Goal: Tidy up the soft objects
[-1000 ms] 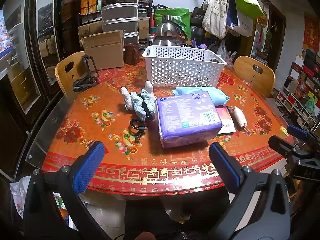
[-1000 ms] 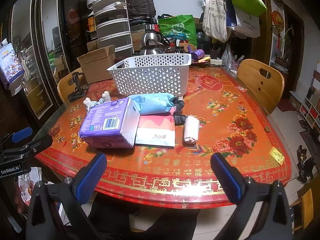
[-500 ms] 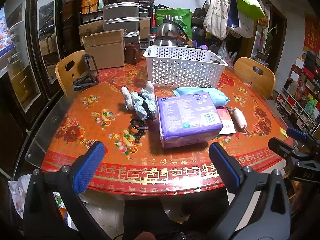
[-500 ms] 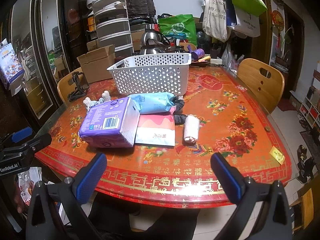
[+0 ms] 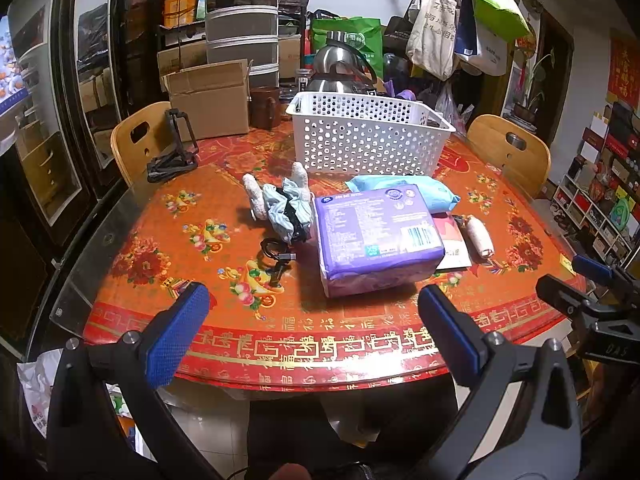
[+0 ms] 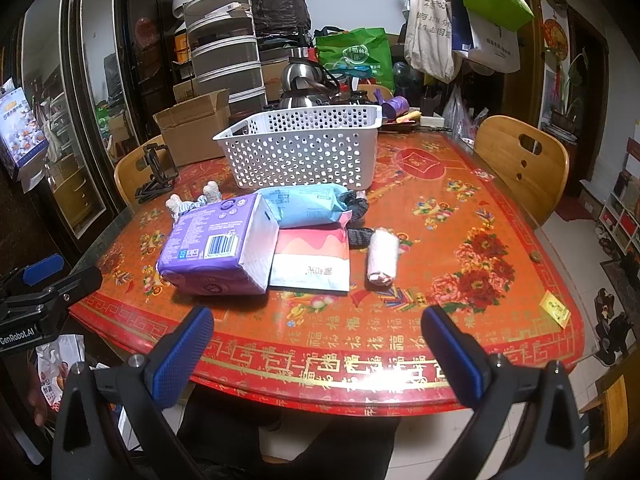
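The left hand-held gripper [image 5: 312, 312] is hanging over the near edge of the table [image 5: 168, 216], with its blue fingers [image 5: 176, 340] spread wide and nothing between them. The right hand-held gripper [image 6: 316, 340] is hanging there too, just as wide and holding nothing.

A little farther in, a big purple pack [image 5: 376, 236] is lying flat on the table. A pink and white pouch [image 6: 310, 258] is lying right beside it, tucked partly under its edge. A small white rolled cloth [image 6: 383, 255] is lying near the pouch, not touching it. A black cable [image 5: 276, 256] is curling on the table on the other side of the purple pack.

Behind the purple pack, a light blue soft pack [image 6: 306, 204] is leaning on it. A bundle of pale blue cloth with fluffy white socks [image 5: 280, 200] is sitting next to them.

Farther back, a white basket with holes [image 5: 368, 140] is standing upright on the table. Two wooden chairs [image 6: 524, 160] are waiting at the sides.
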